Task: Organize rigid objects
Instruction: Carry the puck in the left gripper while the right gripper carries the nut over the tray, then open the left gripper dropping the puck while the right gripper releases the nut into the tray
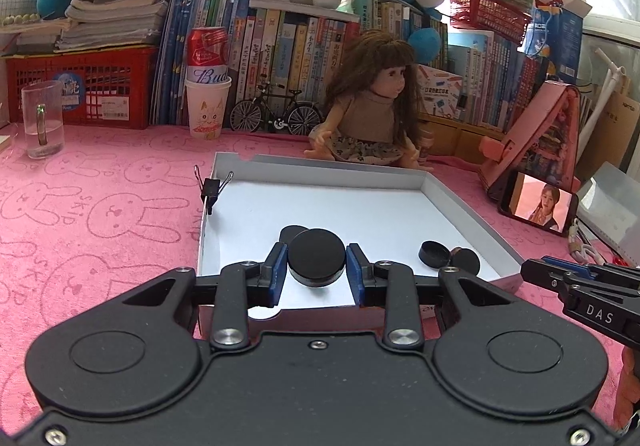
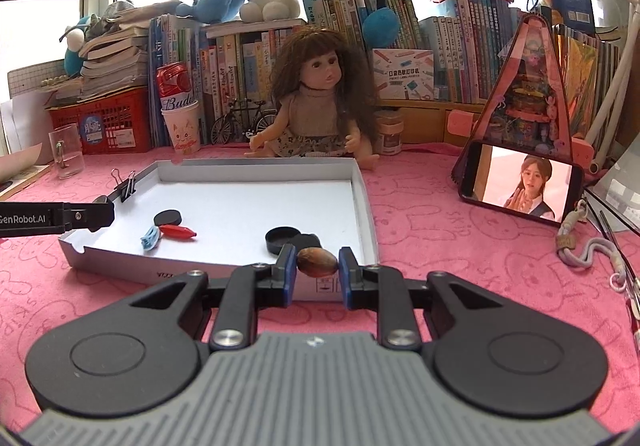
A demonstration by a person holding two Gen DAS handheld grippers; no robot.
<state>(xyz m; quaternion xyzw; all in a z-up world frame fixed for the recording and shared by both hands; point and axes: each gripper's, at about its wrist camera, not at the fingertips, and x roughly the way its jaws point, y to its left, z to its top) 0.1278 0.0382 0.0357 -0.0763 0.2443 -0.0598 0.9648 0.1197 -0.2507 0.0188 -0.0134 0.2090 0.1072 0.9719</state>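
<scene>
A shallow white tray [image 1: 472, 214] lies on the pink cloth; it also shows in the right wrist view [image 2: 366, 202]. My left gripper [image 1: 317, 270] is shut on a black round puck [image 1: 317, 258], held just above the tray's near edge. My right gripper [image 2: 317, 266] is shut on a brown oval stone [image 2: 317, 263] at the tray's near right corner. In the tray lie a black disc [image 2: 168, 218], a red piece [image 2: 178, 232], a light blue clip [image 2: 150, 238], a black open cap [image 2: 282, 238] and a black binder clip [image 2: 127, 186] on the left wall.
A doll [image 2: 316, 102] sits behind the tray. A phone [image 2: 520, 186] leans on a pink stand at the right. A glass mug [image 1: 42, 120], a paper cup with a can [image 1: 208, 106], a toy bicycle [image 1: 276, 112], red baskets and books line the back.
</scene>
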